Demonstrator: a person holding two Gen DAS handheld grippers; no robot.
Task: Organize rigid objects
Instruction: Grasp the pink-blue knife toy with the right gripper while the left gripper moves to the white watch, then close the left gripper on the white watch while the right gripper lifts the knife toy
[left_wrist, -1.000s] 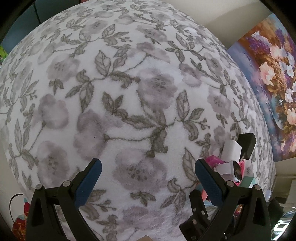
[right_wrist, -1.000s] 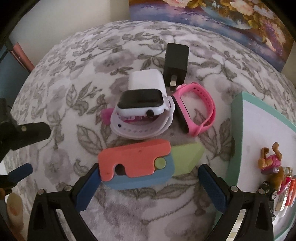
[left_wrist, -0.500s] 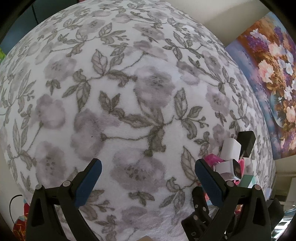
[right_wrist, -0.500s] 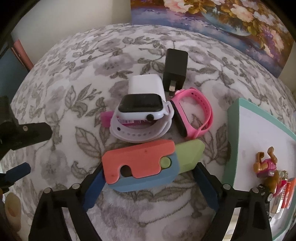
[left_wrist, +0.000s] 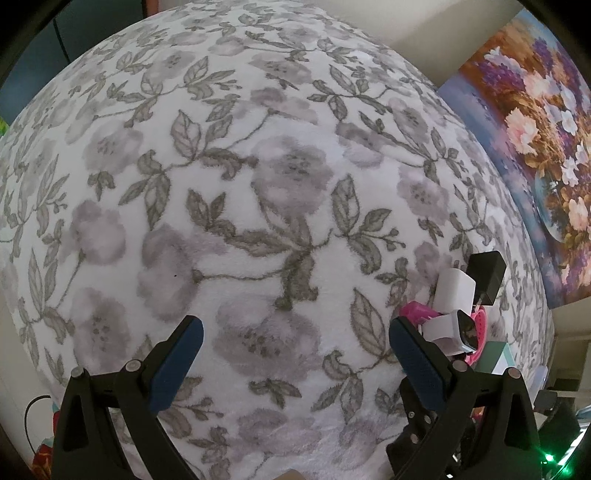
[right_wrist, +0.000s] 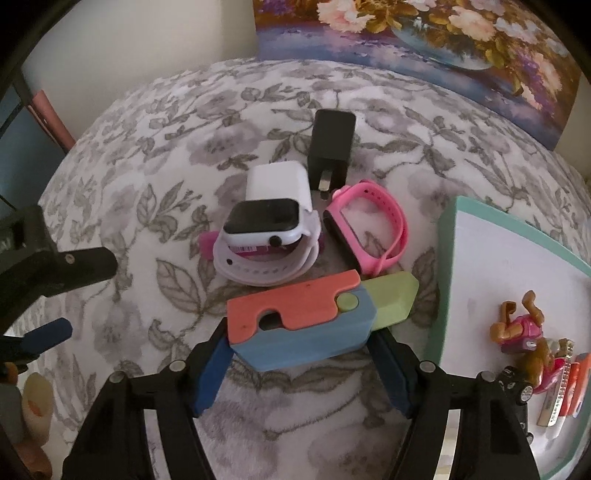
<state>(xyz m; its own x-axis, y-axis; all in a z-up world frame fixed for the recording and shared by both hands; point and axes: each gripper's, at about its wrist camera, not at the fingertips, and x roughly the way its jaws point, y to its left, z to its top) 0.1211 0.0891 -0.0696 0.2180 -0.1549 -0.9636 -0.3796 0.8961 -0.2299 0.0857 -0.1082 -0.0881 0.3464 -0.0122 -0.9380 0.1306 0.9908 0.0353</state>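
Observation:
In the right wrist view a toy folding knife (right_wrist: 306, 317) with an orange and blue handle and a green blade lies on the floral blanket (right_wrist: 147, 155). My right gripper (right_wrist: 301, 354) has closed its blue pads on the knife's blue handle. Beyond it lie a white smartwatch (right_wrist: 264, 229), a white charger (right_wrist: 279, 181), a black plug adapter (right_wrist: 330, 144) and a pink wristband (right_wrist: 373, 225). My left gripper (left_wrist: 291, 354) is open and empty over bare blanket (left_wrist: 258, 184); the same pile (left_wrist: 458, 306) sits to its right.
A teal-rimmed white tray (right_wrist: 447, 266) at the right holds small toy figures (right_wrist: 517, 325), a toy car and other bits. A flower painting (right_wrist: 424, 40) leans at the back. The left gripper's arm (right_wrist: 48, 266) shows at the left edge.
My right gripper moved forward and closed around the toy knife's handle. The left gripper shifted only slightly.

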